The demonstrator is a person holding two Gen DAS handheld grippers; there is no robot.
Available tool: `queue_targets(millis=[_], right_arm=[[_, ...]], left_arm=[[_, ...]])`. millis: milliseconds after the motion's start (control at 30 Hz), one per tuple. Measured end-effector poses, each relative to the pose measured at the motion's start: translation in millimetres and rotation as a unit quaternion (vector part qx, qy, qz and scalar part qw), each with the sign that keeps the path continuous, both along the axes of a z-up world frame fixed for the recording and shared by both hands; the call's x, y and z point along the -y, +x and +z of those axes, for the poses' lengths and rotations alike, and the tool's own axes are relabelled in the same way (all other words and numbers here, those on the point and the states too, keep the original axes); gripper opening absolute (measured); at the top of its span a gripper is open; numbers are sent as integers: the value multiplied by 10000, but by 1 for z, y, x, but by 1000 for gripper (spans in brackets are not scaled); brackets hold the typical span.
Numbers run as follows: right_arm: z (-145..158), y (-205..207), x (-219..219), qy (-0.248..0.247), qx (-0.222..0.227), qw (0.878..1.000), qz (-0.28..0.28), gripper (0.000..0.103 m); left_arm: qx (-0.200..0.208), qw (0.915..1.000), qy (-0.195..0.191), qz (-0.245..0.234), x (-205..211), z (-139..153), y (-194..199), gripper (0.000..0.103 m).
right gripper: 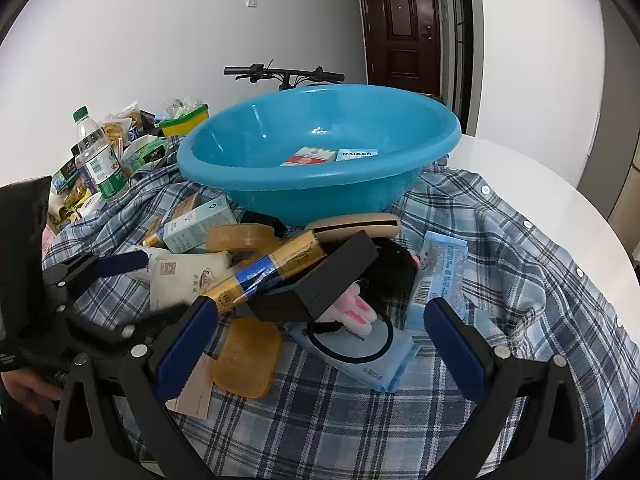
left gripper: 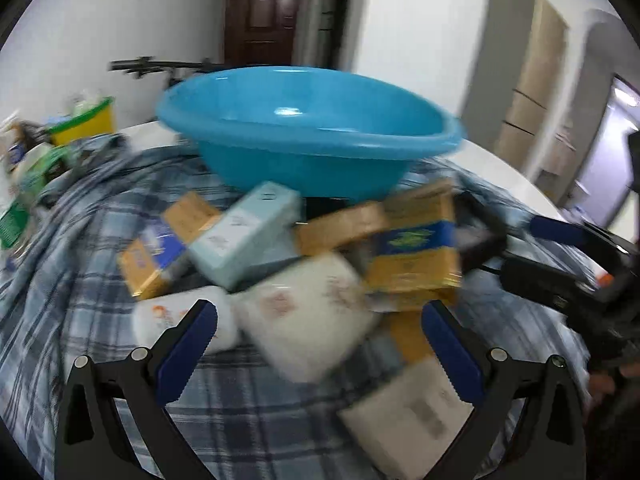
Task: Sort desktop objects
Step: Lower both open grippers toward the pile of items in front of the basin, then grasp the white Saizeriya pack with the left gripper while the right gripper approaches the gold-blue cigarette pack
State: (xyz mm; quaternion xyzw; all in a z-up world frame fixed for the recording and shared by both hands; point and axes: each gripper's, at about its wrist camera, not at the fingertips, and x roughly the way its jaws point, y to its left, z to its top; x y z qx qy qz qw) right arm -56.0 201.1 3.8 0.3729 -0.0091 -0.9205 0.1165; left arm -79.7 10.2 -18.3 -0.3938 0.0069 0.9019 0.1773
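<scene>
A blue basin (right gripper: 320, 184) stands on a plaid cloth (right gripper: 500, 248); it holds two small packs (right gripper: 308, 157). In front of it lies a pile: a pale blue box (right gripper: 198, 222), a gold and blue box (right gripper: 264, 276), a black box (right gripper: 320, 284), a white pouch (right gripper: 184, 276), amber soap pieces (right gripper: 246, 356) and a pink bunny hair tie (right gripper: 354, 316). My right gripper (right gripper: 320, 320) is open just before the pile. In the blurred left wrist view my left gripper (left gripper: 320, 324) is open around the white pouch (left gripper: 308, 312), near the basin (left gripper: 308, 136).
Snacks, a water bottle (right gripper: 100, 156) and a yellow-green tub (right gripper: 188, 120) crowd the table's left side. A pale blue packet (right gripper: 440, 276) lies right of the pile. The white round table (right gripper: 560, 184) edge curves at right. A bicycle handlebar (right gripper: 284, 72) is behind.
</scene>
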Motion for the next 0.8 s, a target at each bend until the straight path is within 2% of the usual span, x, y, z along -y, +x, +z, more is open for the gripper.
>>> queue_targets(millis=[100,167,233,300,433,467,633,700,733,800], right_arm=[[1,-1,-3,-31,6,10000,-68,103],[2,-1,-6,-68,-5,9999,-97,103],[1,-1,-7,-78,-7,9999,-106,103],[0,-2,-7,-76,19,9999,-107,103],[-1,-3,-7,-83,44,9999,-92,103],[-2,-3,-7,-83,44,9999,-92,103],[-2,-3,-8,-112,65,9999,-112,103],[-3,-4,-8,-121,79,9998,-114,103],[-3,-4,-9,-121,75,9998,-117,103],[-3,-4,-9,-129,76,9998,-135,103]], left_arm=[[-30,9998,-61,-207,-3,2,5,97],[55,9995,29,-322,0,1,3,88],[41,9994,45,-352,1,2,5,84],[36,9993,29,-380,1,2,5,75],[76,9989,-179,-433,-2,1,10,49],[92,9986,-238,-467,-4,1,12,48],[108,9985,-274,-456,1,-1,12,49],[101,9983,-357,-445,3,-1,7,70],[38,9978,-451,-476,2,-1,5,85],[14,9965,-365,-757,3,-1,1,86]])
